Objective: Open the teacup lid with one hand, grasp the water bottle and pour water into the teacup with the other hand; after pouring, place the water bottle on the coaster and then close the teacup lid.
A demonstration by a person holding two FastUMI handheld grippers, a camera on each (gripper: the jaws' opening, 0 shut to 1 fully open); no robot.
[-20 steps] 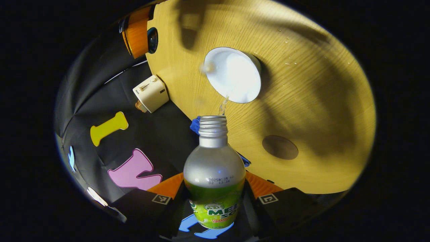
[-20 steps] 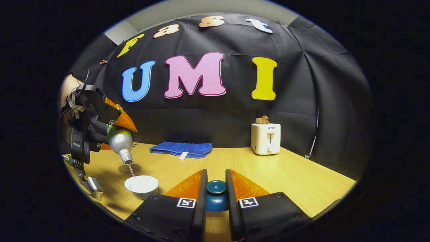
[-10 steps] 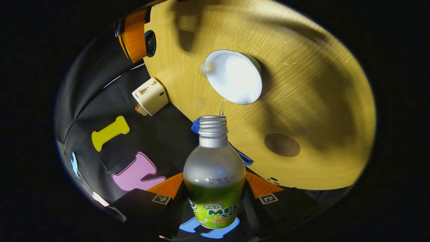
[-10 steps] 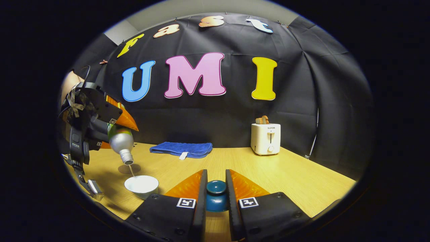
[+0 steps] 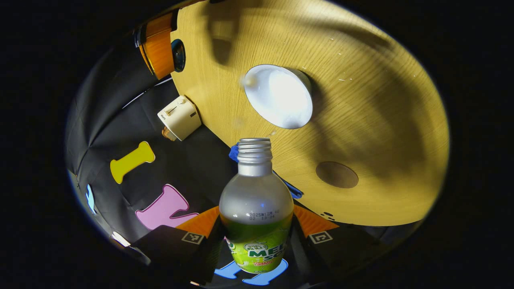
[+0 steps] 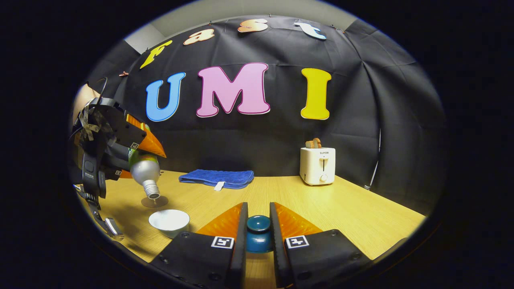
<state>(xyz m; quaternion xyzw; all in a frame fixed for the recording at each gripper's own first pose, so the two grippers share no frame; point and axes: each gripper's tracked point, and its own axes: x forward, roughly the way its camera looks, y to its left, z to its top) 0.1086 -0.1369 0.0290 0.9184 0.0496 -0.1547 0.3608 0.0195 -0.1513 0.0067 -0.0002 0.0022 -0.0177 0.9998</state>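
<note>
My left gripper (image 5: 257, 237) is shut on the water bottle (image 5: 256, 200), a frosted bottle with a green label and an open threaded mouth, tipped mouth-down above the white teacup (image 5: 279, 96). A last drop hangs near the bottle's mouth. The right gripper view has the same bottle (image 6: 145, 172) tilted over the teacup (image 6: 169, 221), held by that left gripper (image 6: 140, 150). My right gripper (image 6: 258, 228) is shut on the dark blue teacup lid (image 6: 258, 233), held above the table to the right of the cup. A round brown coaster (image 5: 336, 175) lies beside the cup; the coaster (image 6: 154, 201) sits just behind it.
A white toaster (image 6: 318, 165) stands at the back right of the wooden table (image 6: 353, 216). A folded blue towel (image 6: 217, 178) lies at the back middle. A hand shows behind the left gripper at the far left.
The stream of water from the bottle into the teacup has thinned and stopped. The bottle has risen slightly and tilted back a little. My right gripper and the lid have not moved.
</note>
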